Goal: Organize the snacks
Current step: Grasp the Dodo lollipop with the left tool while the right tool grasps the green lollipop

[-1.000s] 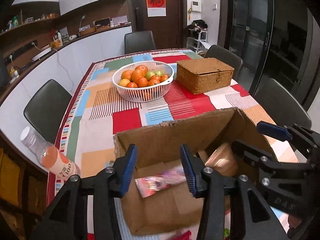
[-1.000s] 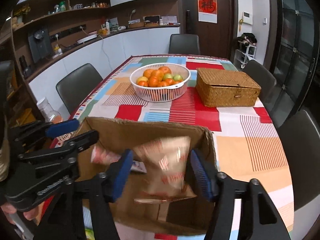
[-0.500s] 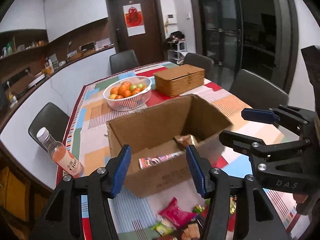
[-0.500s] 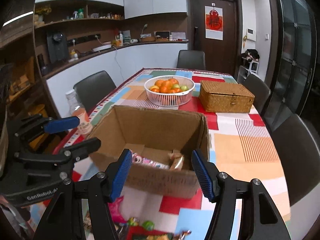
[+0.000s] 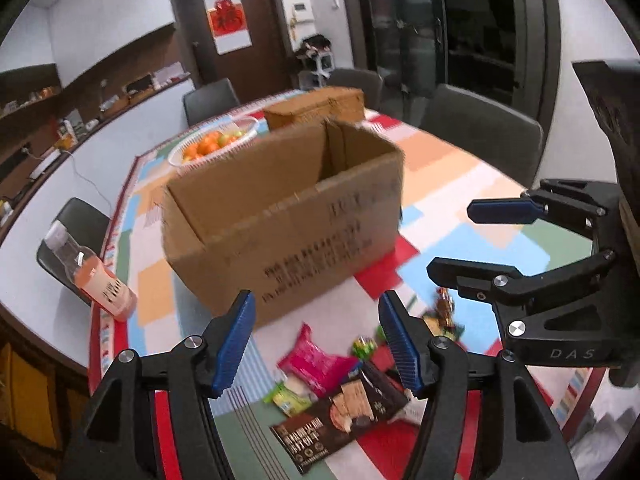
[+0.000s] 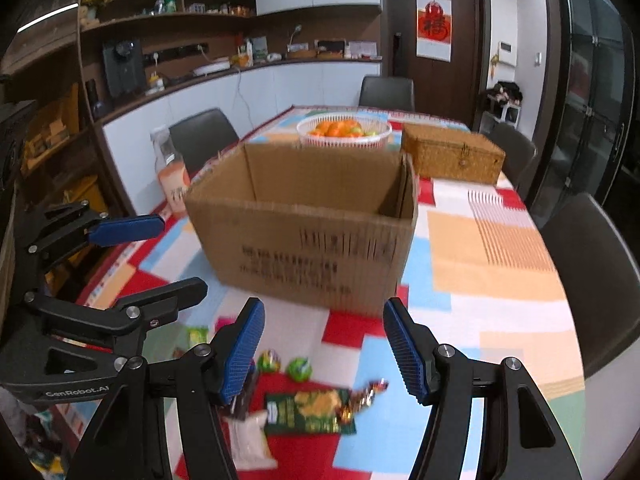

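An open cardboard box [image 5: 288, 216] stands on the patchwork tablecloth; it also shows in the right wrist view [image 6: 308, 224]. Loose snacks lie in front of it: a pink packet [image 5: 316, 360], a dark brown biscuit packet [image 5: 340, 416], a green packet [image 6: 310, 408], a white packet [image 6: 250, 436] and small wrapped candies [image 6: 300, 368]. My left gripper [image 5: 316, 344] is open and empty above the pink packet. My right gripper [image 6: 324, 348] is open and empty above the candies. Each gripper shows at the side of the other's view.
An orange drink bottle [image 5: 96, 280] stands at the table's left edge. A white basket of oranges [image 6: 344, 130] and a wicker box [image 6: 452, 156] sit behind the cardboard box. Dark chairs [image 6: 588, 276] surround the table.
Both grippers have pulled back from over the box toward the table's near edge and lowered. The snack dropped earlier is inside the box, out of sight. Loose snacks have come into view.
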A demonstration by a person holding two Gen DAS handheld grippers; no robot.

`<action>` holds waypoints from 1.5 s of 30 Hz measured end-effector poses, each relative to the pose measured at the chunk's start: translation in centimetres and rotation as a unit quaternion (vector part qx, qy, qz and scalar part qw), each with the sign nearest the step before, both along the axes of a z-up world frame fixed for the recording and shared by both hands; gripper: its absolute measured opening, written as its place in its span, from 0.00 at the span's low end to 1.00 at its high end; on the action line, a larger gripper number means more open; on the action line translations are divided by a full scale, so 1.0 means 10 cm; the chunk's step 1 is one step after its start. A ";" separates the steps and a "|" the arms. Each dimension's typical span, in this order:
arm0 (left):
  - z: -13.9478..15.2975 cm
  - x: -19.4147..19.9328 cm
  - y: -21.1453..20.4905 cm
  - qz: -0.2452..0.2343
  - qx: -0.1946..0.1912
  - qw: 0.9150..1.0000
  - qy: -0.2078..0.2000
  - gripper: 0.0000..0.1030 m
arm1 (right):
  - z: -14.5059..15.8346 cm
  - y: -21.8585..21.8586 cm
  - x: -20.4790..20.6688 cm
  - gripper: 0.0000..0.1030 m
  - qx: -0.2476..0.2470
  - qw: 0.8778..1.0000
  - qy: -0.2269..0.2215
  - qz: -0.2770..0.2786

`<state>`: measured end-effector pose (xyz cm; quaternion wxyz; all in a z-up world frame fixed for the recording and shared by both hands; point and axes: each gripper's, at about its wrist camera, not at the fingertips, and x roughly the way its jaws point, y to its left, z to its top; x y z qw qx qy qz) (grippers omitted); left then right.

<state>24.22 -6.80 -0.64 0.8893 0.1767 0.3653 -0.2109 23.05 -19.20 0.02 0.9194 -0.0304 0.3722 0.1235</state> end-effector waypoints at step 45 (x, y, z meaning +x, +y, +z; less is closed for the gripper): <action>-1.25 0.50 -0.40 -0.137 0.054 0.978 0.149 0.39 | -1.26 0.22 0.52 0.26 -0.003 0.984 0.162 0.072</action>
